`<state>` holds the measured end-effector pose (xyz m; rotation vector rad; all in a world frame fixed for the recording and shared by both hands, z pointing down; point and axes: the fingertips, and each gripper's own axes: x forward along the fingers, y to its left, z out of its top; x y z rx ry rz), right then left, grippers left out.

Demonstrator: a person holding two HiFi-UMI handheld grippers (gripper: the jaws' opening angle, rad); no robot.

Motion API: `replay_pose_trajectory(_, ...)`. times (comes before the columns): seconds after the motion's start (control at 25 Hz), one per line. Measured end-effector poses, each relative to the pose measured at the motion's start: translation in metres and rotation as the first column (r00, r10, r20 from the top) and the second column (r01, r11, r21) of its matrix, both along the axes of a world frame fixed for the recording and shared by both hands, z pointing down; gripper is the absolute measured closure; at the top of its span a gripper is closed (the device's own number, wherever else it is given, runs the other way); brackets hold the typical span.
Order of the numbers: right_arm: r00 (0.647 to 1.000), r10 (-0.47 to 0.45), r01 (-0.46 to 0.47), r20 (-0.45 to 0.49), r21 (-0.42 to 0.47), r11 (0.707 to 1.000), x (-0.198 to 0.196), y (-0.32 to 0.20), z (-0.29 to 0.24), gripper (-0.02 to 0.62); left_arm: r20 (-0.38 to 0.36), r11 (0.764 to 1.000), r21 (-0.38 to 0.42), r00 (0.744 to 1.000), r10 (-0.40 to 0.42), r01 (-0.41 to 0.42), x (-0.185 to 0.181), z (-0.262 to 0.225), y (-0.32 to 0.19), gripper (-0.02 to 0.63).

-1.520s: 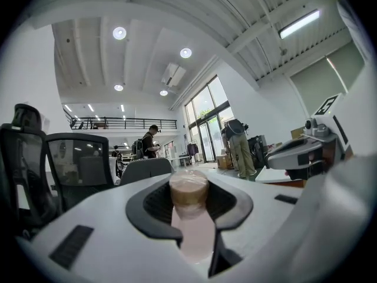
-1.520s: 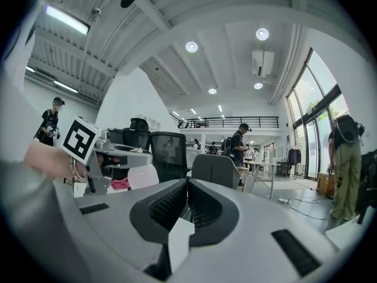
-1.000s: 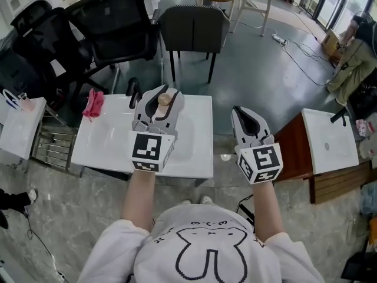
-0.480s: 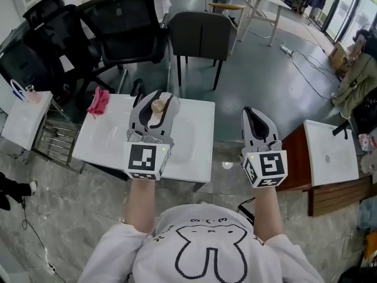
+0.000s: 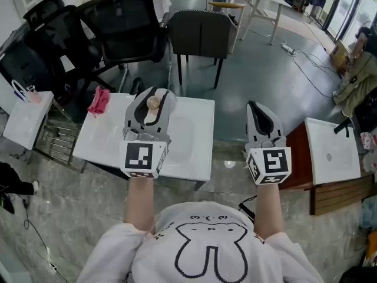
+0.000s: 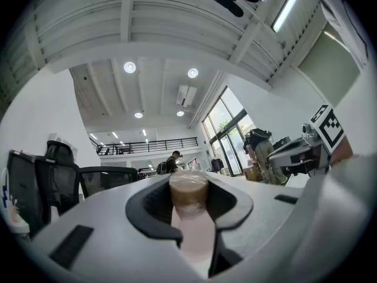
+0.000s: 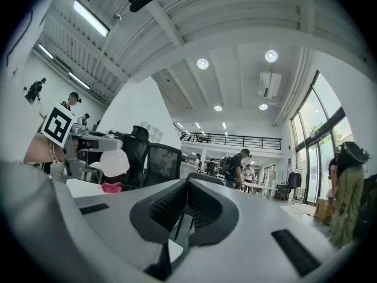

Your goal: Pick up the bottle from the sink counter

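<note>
**Bottle pinched in your left gripper, over the sink counter**

Your left gripper (image 5: 151, 99) has its jaws clamped on the bottle (image 6: 189, 229), one pad on each side of the pale pink body just below the brownish cap. In the left gripper view the bottle stands upright between the pads, with only the room's ceiling and windows behind it (no counter surface shows there). From the head view, the bottle sits over the back of the white sink counter (image 5: 106, 137), near the basin. A pink cloth (image 5: 98, 101) lies on the counter's far left corner, well apart from the bottle.

Your right gripper (image 7: 187, 187) has its jaws pressed together with nothing between them. It hangs off the counter's right edge, over the floor. A grey chair (image 5: 203, 31) and black office chairs (image 5: 121, 28) stand behind the counter.
</note>
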<state>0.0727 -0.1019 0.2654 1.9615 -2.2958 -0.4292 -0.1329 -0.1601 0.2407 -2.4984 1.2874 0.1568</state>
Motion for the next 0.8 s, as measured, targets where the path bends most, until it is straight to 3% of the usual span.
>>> replay_pose_trajectory(0.8,1.000,-0.002,0.002,0.016,-0.020,1.000,0.008,-0.001,0.011,0.565,0.017,1.000,0.003,1.000,0.006,-0.006,0.015,-0.001,-0.001,0.485)
